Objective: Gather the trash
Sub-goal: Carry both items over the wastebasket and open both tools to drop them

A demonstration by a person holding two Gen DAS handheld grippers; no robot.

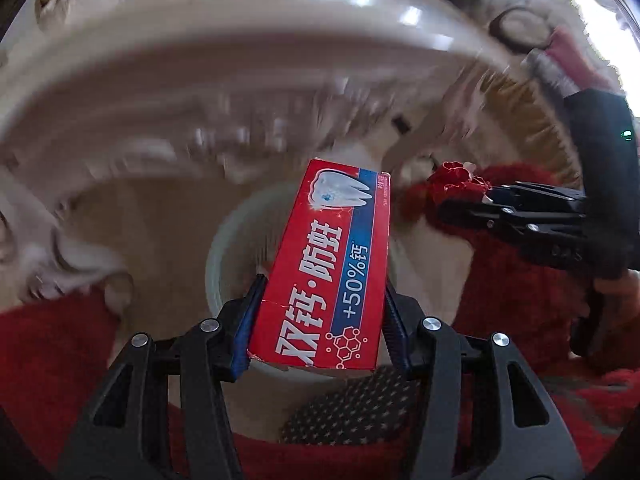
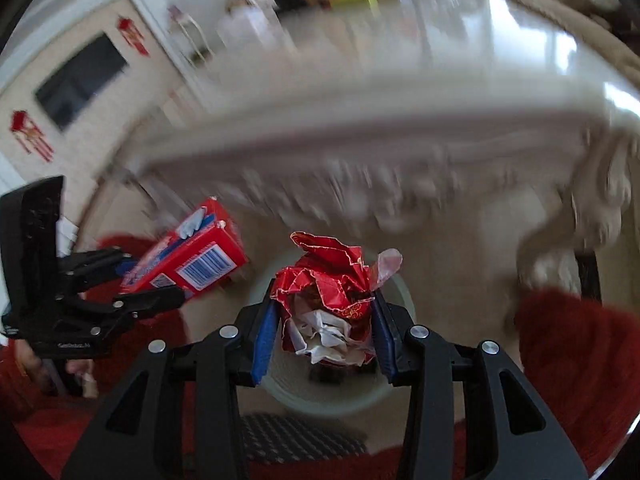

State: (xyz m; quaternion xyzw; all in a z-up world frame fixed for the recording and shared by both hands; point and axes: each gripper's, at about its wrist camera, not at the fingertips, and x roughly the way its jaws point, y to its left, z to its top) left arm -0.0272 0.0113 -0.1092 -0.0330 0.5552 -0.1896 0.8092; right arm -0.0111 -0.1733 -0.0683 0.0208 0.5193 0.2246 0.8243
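Note:
My left gripper (image 1: pixel 322 292) is shut on a red toothpaste box (image 1: pixel 328 272) with a tooth picture and blue stripe, holding it slantwise over a round pale bin (image 1: pixel 224 264) on the floor. The same box (image 2: pixel 192 252) shows at the left of the right wrist view, in the left gripper (image 2: pixel 156 280). My right gripper (image 2: pixel 324 312) is shut on a crumpled red wrapper (image 2: pixel 328 280) with white paper and clear plastic in it, above the bin's rim (image 2: pixel 404 292). At the right of the left wrist view the right gripper (image 1: pixel 476 200) carries that red wrapper (image 1: pixel 452 180).
A carved pale table (image 2: pixel 360 128) stands just beyond the bin, its thick leg (image 2: pixel 592 216) at the right. Red fabric (image 1: pixel 48 360) lies on both sides of the floor area, and a dark patterned mat (image 2: pixel 296 436) lies near me. The background is motion-blurred.

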